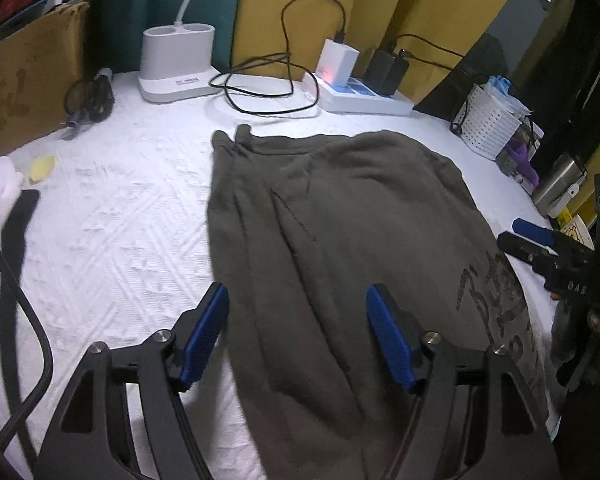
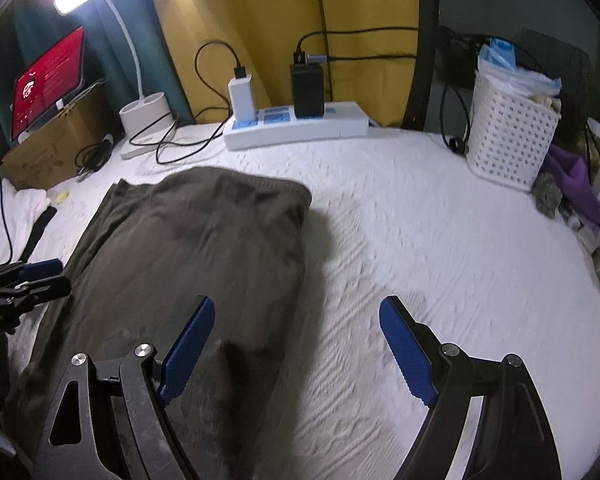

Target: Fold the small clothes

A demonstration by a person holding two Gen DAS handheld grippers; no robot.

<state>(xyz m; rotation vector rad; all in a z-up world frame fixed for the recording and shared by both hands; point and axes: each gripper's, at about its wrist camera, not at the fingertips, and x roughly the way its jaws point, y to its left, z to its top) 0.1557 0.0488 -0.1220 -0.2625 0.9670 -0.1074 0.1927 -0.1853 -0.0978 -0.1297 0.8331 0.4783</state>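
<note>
An olive-brown garment (image 1: pixel 340 232) with a dark print near its right edge lies spread flat on the white textured cover (image 1: pixel 112 232). My left gripper (image 1: pixel 298 300) hovers open above the garment's near left part, with nothing pinched between its blue pads. In the right wrist view the same garment (image 2: pixel 196 248) fills the left half. My right gripper (image 2: pixel 296 312) stands open over the garment's right edge and the bare cover (image 2: pixel 440 240), holding nothing. The right gripper also shows at the right rim of the left wrist view (image 1: pixel 540 240), and the left gripper at the left rim of the right wrist view (image 2: pixel 40 276).
At the back stand a white lamp base (image 1: pixel 178 64), a power strip (image 2: pixel 296 126) with chargers and looping black cables (image 1: pixel 260 84). A white perforated basket (image 2: pixel 508 136) and purple cloth (image 2: pixel 580 188) sit at the right. A cardboard box (image 1: pixel 28 76), white cloth (image 2: pixel 24 208) and a black strap (image 1: pixel 18 220) lie left.
</note>
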